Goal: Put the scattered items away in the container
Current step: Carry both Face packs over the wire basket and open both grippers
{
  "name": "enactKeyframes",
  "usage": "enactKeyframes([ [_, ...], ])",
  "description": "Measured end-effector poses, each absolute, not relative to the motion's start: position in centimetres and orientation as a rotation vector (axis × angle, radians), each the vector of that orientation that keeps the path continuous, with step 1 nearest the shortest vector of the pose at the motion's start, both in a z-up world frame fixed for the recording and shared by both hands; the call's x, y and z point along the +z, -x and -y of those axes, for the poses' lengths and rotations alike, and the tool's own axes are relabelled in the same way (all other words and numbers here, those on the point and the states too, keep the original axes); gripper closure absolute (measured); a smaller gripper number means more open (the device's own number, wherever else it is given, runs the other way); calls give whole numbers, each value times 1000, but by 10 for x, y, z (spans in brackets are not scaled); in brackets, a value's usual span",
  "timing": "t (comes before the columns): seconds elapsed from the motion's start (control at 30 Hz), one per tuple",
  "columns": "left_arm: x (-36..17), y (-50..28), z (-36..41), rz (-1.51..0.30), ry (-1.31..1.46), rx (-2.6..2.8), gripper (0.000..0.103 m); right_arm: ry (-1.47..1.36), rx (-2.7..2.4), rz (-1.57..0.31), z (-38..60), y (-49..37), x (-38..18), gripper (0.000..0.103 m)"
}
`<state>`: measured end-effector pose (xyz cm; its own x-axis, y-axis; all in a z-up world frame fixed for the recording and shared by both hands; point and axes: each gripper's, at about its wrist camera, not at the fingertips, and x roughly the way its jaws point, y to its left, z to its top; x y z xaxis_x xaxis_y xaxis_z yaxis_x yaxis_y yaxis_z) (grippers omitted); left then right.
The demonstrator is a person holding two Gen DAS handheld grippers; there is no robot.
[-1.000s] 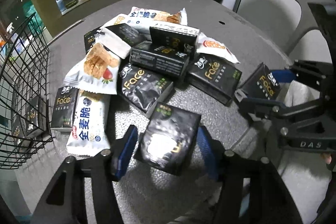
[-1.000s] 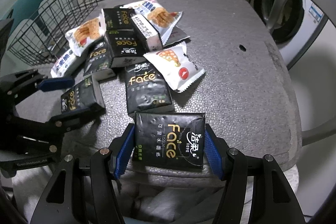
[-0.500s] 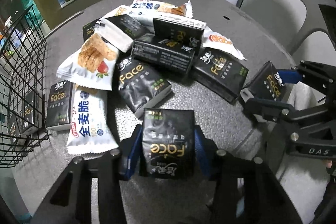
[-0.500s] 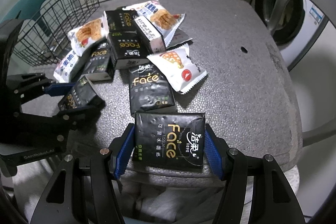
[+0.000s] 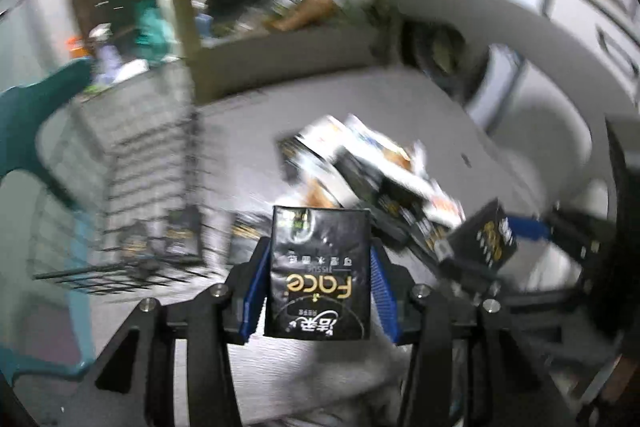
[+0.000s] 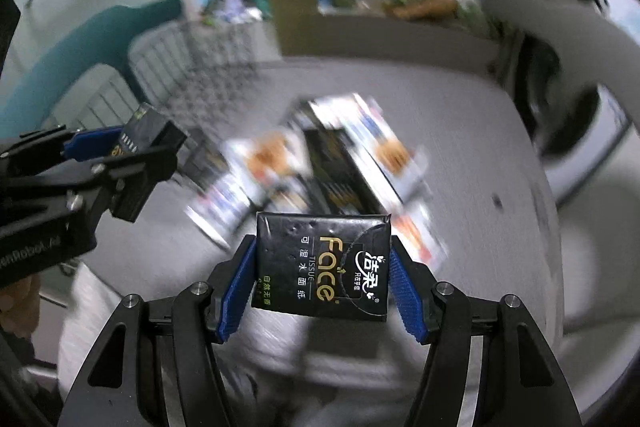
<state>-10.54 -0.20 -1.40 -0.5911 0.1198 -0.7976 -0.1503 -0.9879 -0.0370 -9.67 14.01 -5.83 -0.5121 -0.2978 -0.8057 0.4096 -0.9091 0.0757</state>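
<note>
Two black tissue packs are lifted clear of the table: one pack [image 5: 320, 273] pinched in the left gripper [image 5: 318, 291], another pack [image 6: 322, 265] pinched in the right gripper [image 6: 322, 287]. Beyond lie the blurred, uncountable pile [image 6: 320, 163] and one wire basket [image 5: 148, 195].

The tabletop [image 6: 460, 131] is grey with a fine grained texture and a rounded edge. A small dark hole [image 6: 497, 201] sits in it towards the right side in the right wrist view.

A loose heap of packets [image 6: 332, 167] lies on the tabletop near its middle: black tissue packs mixed with white snack packets, overlapping one another. Motion blur prevents a count.

A black wire basket [image 5: 152, 187] stands at the left part of the tabletop, beside the heap. Dark packs [image 5: 180, 235] lie at its bottom.
</note>
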Motion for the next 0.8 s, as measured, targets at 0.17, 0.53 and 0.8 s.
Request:
enactKeyframes([
  [0.17, 20, 117, 66, 178, 1333, 2924, 51, -1061, -2379, -194, -74, 116, -20, 40],
  [0.53, -8, 140, 159, 360, 1532, 3067, 51, -963, -2202, -344, 49, 145, -31, 40],
  [0.8, -11, 136, 170, 383, 1491, 3094, 23, -961, -2244, -325, 54, 157, -39, 36],
])
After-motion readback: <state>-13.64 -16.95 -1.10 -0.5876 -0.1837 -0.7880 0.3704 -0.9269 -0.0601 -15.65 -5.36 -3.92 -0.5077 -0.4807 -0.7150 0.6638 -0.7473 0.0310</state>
